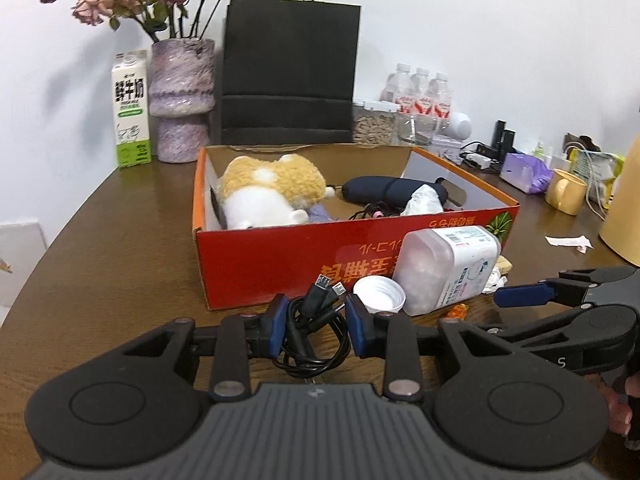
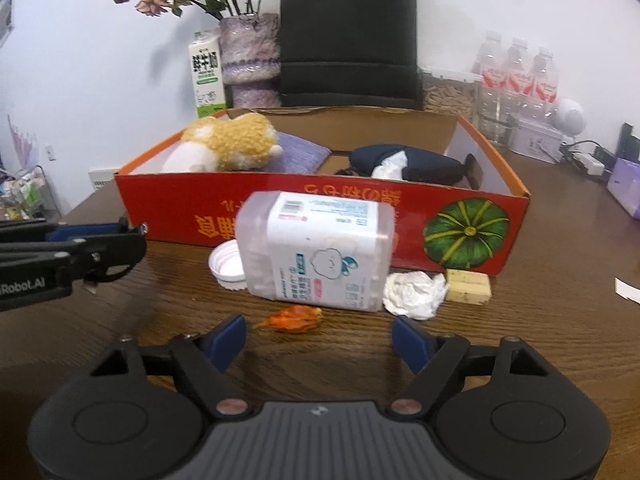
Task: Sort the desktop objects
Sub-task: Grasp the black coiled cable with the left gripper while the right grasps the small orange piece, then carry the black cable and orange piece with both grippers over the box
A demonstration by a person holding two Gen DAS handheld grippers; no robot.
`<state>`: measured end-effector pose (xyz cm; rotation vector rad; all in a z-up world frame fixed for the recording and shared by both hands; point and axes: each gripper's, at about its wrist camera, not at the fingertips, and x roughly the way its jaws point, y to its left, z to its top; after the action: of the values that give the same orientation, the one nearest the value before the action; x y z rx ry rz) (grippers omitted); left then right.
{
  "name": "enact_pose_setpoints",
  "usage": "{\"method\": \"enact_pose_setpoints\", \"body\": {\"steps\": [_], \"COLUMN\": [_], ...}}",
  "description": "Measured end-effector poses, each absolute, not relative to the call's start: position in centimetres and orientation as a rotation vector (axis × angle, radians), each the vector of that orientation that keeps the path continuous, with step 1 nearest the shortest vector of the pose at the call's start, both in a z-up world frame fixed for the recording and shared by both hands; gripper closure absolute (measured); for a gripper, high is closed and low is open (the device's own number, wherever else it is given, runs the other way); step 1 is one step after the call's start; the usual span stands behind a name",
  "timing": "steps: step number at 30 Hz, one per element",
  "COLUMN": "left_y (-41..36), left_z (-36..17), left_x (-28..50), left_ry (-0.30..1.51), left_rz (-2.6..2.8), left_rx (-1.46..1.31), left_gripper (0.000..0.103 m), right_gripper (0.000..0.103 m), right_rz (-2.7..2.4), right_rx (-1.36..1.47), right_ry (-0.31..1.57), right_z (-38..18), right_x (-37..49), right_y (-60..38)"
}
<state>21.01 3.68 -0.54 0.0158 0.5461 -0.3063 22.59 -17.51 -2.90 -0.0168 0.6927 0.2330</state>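
Currently: left gripper (image 1: 313,330) clamps coiled black cable (image 1: 314,330) just before red box (image 1: 280,264). Lift above near wall before release inside. Right gripper (image 2: 320,340) wide, empty, near orange wrapper (image 2: 290,319).

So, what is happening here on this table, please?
A person is tidying a wooden table with two handheld grippers. The left gripper has its jaws closed on a bundle of black cable, just in front of the red box, which already holds a plush toy and a dark pouch. The right gripper is open and empty, facing an orange wrapper. A plastic jar lies on its side beside its white lid and a crumpled tissue.
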Motion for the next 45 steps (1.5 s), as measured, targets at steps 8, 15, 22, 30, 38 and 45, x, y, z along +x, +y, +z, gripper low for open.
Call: {"method": "enact_pose_setpoints", "body": {"steps": [8,15,22,30,38,45], "left_y": [4.0,3.9,3.5,2.8,1.9,0.6], "left_z": [-0.9,-1.2,-1.1,-0.4,1.8,4.4], "left_x": [21.0,21.1,21.0,20.2,19.0,19.5], "left_ry": [0.562,0.573,0.569,0.548,0.477,0.406], "left_rz": [-0.273,-0.269,-0.262,-0.261,-0.255,-0.268], "left_rx": [-0.002,-0.004,-0.008,-0.012,-0.015,-0.023], "left_gripper": [0.071,0.071,0.071,0.071,0.072,0.073], "right_gripper": [0.046,0.078,0.087,0.087,0.087,0.087], "right_rz": [0.263,0.271,0.288,0.301,0.312,0.319], "right_rx": [-0.008,-0.004,0.003,0.015,0.015,-0.005], "right_ry": [0.696,0.680,0.662,0.634,0.558,0.455], "right_z": [-3.0,-3.0,-2.8,-2.3,0.3,3.7], "right_x": [23.6,23.2,22.5,21.0,19.4,19.7], "right_y": [-16.8,-16.7,-17.0,-17.9,-19.4,-20.7]}}
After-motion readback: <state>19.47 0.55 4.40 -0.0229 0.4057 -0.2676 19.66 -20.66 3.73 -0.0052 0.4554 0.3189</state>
